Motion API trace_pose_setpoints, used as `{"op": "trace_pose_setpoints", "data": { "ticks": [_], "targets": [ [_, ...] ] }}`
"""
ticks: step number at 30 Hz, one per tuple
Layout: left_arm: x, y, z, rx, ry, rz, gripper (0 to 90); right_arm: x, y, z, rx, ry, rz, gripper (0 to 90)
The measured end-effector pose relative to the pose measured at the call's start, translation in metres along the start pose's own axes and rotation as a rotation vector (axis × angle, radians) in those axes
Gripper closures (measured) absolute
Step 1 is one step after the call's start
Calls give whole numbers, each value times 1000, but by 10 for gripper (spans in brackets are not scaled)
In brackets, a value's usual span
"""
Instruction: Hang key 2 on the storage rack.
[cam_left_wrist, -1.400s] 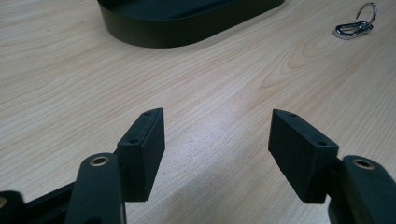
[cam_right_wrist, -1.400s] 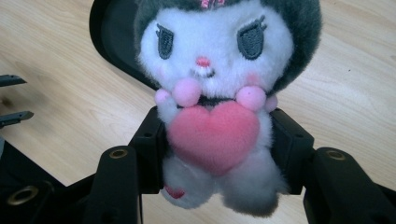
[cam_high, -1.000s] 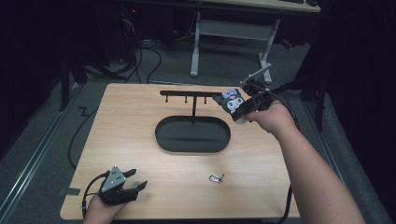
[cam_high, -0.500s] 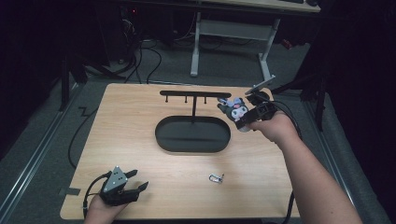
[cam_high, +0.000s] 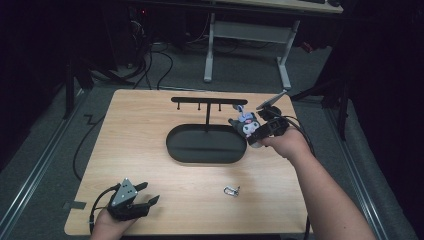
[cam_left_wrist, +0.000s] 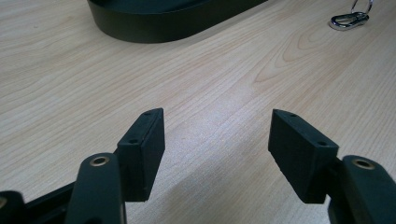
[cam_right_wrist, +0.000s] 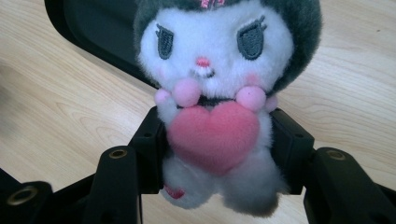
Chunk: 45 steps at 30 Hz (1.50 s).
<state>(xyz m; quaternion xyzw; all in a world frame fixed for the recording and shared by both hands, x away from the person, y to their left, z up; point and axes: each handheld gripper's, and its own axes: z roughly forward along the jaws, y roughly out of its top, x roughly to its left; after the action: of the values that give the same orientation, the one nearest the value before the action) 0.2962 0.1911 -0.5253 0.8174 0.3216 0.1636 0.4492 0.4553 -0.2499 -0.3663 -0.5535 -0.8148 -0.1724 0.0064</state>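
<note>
We noted the table (cam_high: 150, 125) carrying a black oval tray (cam_high: 206, 145) with a hook rack (cam_high: 208, 101) rising behind it, and a small metal clasp (cam_high: 231, 190) lying near the front edge. The right gripper (cam_high: 250, 131) hung over the tray's right end, jaws clamped on a plush toy (cam_right_wrist: 217, 84) at its body. The left gripper (cam_high: 131, 201) sat at the front left corner, jaws apart with nothing between them.

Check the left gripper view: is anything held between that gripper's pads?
No. The left gripper stands open over bare wooden table, with nothing between its pads.
</note>
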Motion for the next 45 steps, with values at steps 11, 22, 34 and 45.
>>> {"op": "trace_pose_setpoints", "data": {
  "ticks": [11,22,34,45],
  "targets": [
    [0,0,1,3,-3,1,370,0,3,17,-28,-14,-1,476],
    [1,0,1,10,-7,1,369,-1,8,30,-33,-36,1,459],
    [2,-1,1,10,-5,-2,369,-3,10,42,-86,-50,37,335],
    [0,1,2,9,-6,6,369,2,-18,32,-125,-36,17,356]
  ]
}}
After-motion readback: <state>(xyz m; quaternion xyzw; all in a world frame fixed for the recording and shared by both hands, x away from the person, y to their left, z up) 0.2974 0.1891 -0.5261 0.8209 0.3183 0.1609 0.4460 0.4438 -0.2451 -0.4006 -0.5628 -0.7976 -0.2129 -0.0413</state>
